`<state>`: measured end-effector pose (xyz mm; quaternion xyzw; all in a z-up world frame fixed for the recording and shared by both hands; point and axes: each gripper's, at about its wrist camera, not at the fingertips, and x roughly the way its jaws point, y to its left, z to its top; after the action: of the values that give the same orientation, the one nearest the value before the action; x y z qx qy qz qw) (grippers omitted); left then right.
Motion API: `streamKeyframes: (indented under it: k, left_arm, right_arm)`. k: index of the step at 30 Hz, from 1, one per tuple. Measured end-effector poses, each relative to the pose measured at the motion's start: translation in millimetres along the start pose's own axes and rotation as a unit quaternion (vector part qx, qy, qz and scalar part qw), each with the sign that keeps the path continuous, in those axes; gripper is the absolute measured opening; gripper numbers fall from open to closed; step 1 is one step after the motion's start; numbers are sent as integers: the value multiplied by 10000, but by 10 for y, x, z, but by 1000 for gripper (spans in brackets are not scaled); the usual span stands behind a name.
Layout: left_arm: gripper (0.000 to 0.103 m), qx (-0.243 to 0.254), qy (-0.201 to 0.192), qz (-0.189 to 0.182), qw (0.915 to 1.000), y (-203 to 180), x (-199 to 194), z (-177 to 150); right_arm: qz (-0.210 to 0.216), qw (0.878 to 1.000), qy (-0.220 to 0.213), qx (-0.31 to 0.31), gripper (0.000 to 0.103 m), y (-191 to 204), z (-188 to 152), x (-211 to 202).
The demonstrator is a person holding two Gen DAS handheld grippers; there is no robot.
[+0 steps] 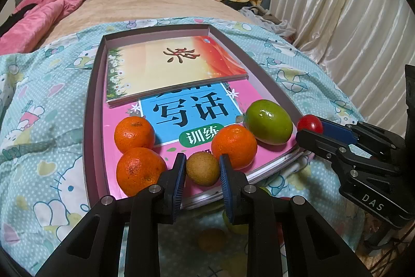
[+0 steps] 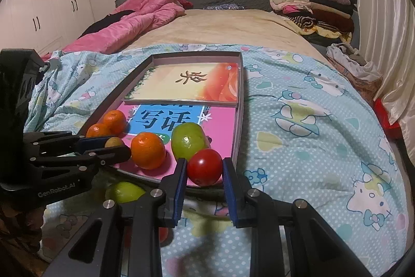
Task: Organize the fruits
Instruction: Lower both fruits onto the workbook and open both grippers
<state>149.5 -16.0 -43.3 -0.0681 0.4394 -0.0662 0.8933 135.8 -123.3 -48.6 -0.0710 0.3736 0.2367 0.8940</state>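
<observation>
Three oranges, two books, one tomato.

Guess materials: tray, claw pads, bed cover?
Tray: looks like thin cardboard, matte grey-pink, with sharp folded walls. Left claw pads: blue, ribbed, probably rubber; the arms look like black matte plastic with metal pins. Bed cover: soft printed fabric, wrinkled, likely cotton.

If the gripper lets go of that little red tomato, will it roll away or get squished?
The red tomato is round and glossy, so it would probably roll, perhaps along the smooth pink book in the tray. Its skin looks thin, so a hard squeeze from the right gripper, shut on it, might split it. It looks small and likely light.
</observation>
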Motion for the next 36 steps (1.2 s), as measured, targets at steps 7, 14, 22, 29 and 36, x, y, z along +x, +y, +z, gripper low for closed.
streamKeyframes:
  k: [7,14,22,29,36]
  left_arm:
    - [26,1,0,0,10000,0,0,-1]
    - [26,-4,-2,2,10000,1,0,-1]
    - [27,-1,-3,-1,10000,-4,-1,2]
    - [27,-5,-4,2,10000,-2,-1,1]
    - [27,-9,-1,-4,10000,0,2,1]
  right_arm:
    - [-51,9999,19,-97,28,25,11,61]
    - [-64,9999,33,-151,28,34,16,110]
    - [-22,9999,67,-113,28,33,15,146]
    - [7,9999,67,-92,28,34,20,157]
    - [43,9999,56,-83,28,51,20,151]
